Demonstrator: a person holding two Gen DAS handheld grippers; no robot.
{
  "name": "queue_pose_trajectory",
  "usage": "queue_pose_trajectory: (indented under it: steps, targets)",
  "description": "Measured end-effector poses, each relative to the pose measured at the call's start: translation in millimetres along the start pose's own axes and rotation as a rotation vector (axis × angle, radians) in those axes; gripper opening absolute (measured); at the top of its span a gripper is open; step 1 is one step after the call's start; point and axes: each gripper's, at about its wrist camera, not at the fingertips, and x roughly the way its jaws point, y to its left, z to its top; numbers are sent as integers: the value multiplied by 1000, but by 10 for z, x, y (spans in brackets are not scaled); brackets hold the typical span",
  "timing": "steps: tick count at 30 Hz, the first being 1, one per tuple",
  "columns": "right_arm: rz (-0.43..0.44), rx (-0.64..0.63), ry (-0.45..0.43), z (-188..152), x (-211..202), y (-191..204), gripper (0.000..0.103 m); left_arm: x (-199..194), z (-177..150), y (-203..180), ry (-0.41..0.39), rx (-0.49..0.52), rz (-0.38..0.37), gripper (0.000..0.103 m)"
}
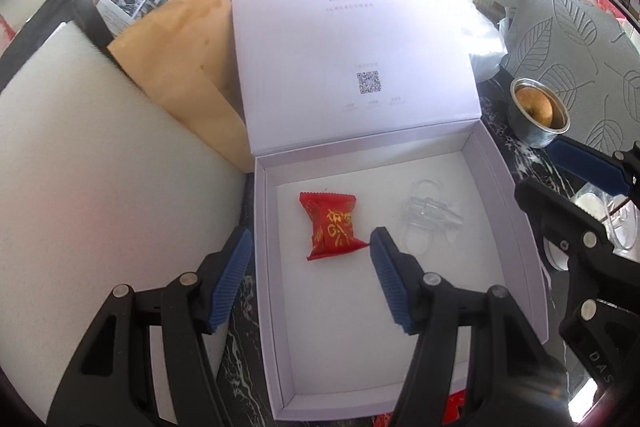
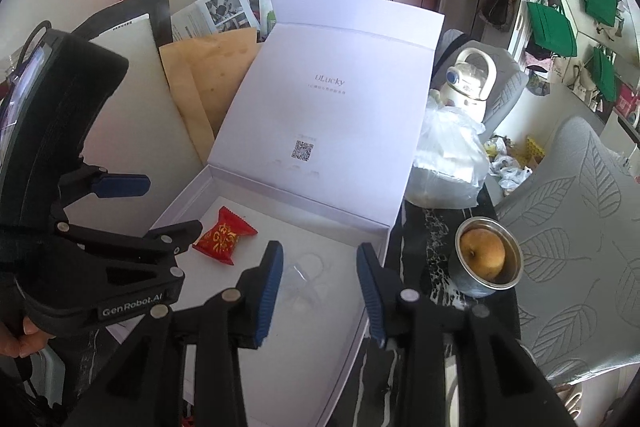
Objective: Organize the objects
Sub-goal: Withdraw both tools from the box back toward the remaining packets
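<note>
A white box point(image 1: 496, 163) lies open on the table with its lid point(image 1: 352, 39) standing up behind. Inside lie a red candy packet point(image 1: 332, 225) and a clear plastic piece point(image 1: 430, 217). My left gripper point(image 1: 310, 247) is open and empty, hovering over the box's near left corner, just short of the candy. In the right wrist view the box point(image 2: 376, 243) holds the candy point(image 2: 224, 235) and the clear piece point(image 2: 304, 273). My right gripper point(image 2: 320, 259) is open and empty, over the clear piece. The left gripper point(image 2: 120, 211) shows at the left there.
A metal cup with an apple point(image 1: 538, 111) stands right of the box, also in the right wrist view point(image 2: 486, 259). White foam board point(image 1: 100, 167) and brown envelopes point(image 1: 188, 67) lie left. A plastic bag point(image 2: 448, 163) and a leaf-patterned chair point(image 2: 580, 227) are at the right.
</note>
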Motion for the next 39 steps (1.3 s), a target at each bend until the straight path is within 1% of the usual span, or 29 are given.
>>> queue_pose_trajectory:
  steps: [1,2,4,6,10,12,16,21,26,30,39]
  targets:
    - [-2,0,-5,-4,-43,8,42,-40,77,16,-2,-2,-2,61]
    - [-4,1,-10,-15,-92,19,47,-81,76,16,-6,-4,-3,61]
    - [-7,4,-24,-28,-189,37,51,-160,48,33,-14,-11,-5,66]
    - [-10,4,-35,-37,-263,44,53,-264,44,65,-25,-19,-8,69]
    - [-28,1,-52,-64,-416,68,58,-387,4,99,-45,-25,-12,70]
    - [-31,2,-57,-86,-482,74,58,-453,-18,107,-55,-27,-10,71]
    - [-37,6,-71,-129,-614,91,58,-581,-76,140,-69,-33,-19,78]
    - [-37,14,-91,-187,-791,105,58,-733,-157,182,-87,-39,-35,79]
    - [-44,13,-107,-271,-970,129,58,-826,-249,195,-92,-50,-35,79]
    - [-44,14,-110,-368,-1097,144,59,-921,-342,202,-100,-70,-39,79]
    - [-41,23,-121,-649,-1357,194,59,-1084,-605,101,-103,-61,-46,79]
